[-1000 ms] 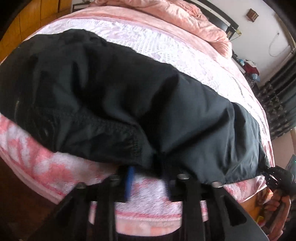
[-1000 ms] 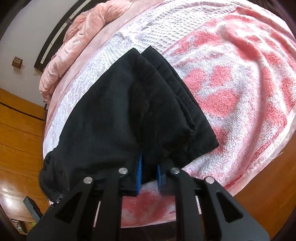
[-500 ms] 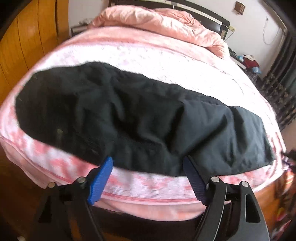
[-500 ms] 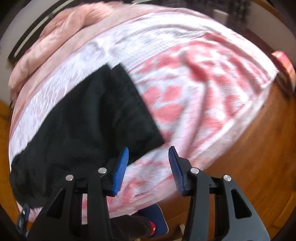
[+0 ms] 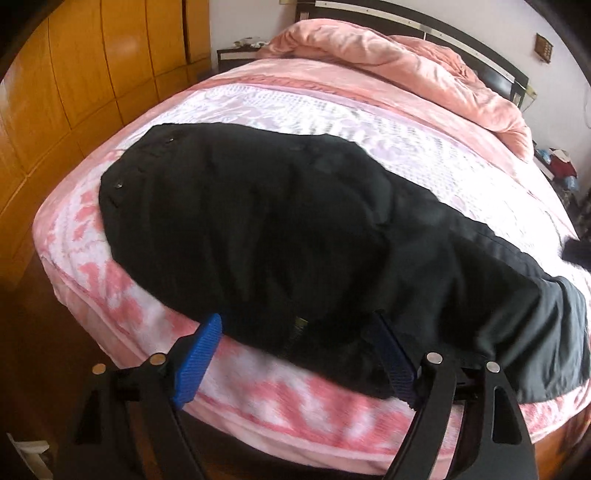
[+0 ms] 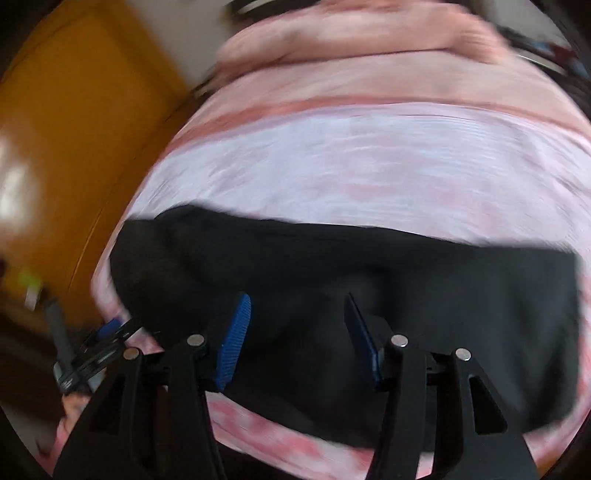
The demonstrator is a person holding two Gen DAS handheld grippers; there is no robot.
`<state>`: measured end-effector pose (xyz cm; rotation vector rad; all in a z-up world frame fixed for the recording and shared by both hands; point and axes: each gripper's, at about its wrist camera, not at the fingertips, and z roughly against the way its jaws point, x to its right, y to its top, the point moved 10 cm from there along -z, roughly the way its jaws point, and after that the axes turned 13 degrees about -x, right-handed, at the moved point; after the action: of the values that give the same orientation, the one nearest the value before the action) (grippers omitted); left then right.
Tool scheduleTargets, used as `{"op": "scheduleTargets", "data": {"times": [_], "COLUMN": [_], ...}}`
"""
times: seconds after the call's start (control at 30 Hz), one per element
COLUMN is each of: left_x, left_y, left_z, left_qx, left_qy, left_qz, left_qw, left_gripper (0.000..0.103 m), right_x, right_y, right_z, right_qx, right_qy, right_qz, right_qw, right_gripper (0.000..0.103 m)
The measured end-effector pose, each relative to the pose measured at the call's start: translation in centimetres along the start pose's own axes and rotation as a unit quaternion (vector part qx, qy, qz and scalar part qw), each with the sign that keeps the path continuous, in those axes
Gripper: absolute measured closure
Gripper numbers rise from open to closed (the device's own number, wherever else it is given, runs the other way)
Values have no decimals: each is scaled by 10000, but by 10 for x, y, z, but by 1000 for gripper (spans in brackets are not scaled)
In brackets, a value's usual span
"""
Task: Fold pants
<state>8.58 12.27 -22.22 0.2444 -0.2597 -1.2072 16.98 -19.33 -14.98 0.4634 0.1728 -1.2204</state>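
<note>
Black pants [image 5: 280, 229] lie folded lengthwise across the foot of a bed [image 5: 122, 295] covered in pink and white. My left gripper [image 5: 295, 356] hovers at the pants' near edge with its blue pads wide apart and still opening. The hem sits between them, unpressed. In the blurred right wrist view, my right gripper [image 6: 297, 339] hangs over the near half of the pants [image 6: 406, 288]. Its jaws are opening and grip no cloth. The left gripper [image 6: 96, 343], in a person's hand, shows at that view's lower left.
A crumpled pink quilt [image 5: 406, 62] lies at the dark headboard [image 5: 443, 22]. A wooden wardrobe [image 5: 81, 74] stands along the bed's left side. The wooden floor [image 5: 44, 350] runs below the bed's foot, and clutter sits on a stand at far right [image 5: 557, 170].
Both grippers let go of the pants and opened. The left pulled back from the edge; the right swung along the bed and rolled, now looking over the pants' middle.
</note>
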Motion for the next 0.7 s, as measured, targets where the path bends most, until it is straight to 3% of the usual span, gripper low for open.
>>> {"op": "scheduleTargets", "data": {"times": [0.07,0.2,0.3,0.5,0.63,0.7], "left_x": [-8,-15,-17,-18,-16,-16], "left_y": [0,1,4,5,5,5], "left_z": [-6,-19,-25,-32,-34,-35], "left_qx": [-25,-125,-118,-97,-59,-43], "left_qy": [-22,-210,-245,-237,-192,-160], "left_qz": [47,184,171,136,113,113], "left_qw": [10000,9995,9995,9996,9997,9998], "left_gripper": [19,17,15,11,11,11], "right_x": [-29,-96,-128,-147,-150,-152], "right_y": [23,69,83,85,84,86], "right_z": [-29,-93,-134,-195,-208,-207], "right_qx": [-218,-858,-1258,-1807,-1976,-1907], "right_qy": [-1,541,592,-32,-111,-238], "right_qz": [430,1018,1306,1758,2042,2250], "right_qw": [9988,9896,9816,9677,9587,9552], "right_gripper": [49,49,49,52,93,99]}}
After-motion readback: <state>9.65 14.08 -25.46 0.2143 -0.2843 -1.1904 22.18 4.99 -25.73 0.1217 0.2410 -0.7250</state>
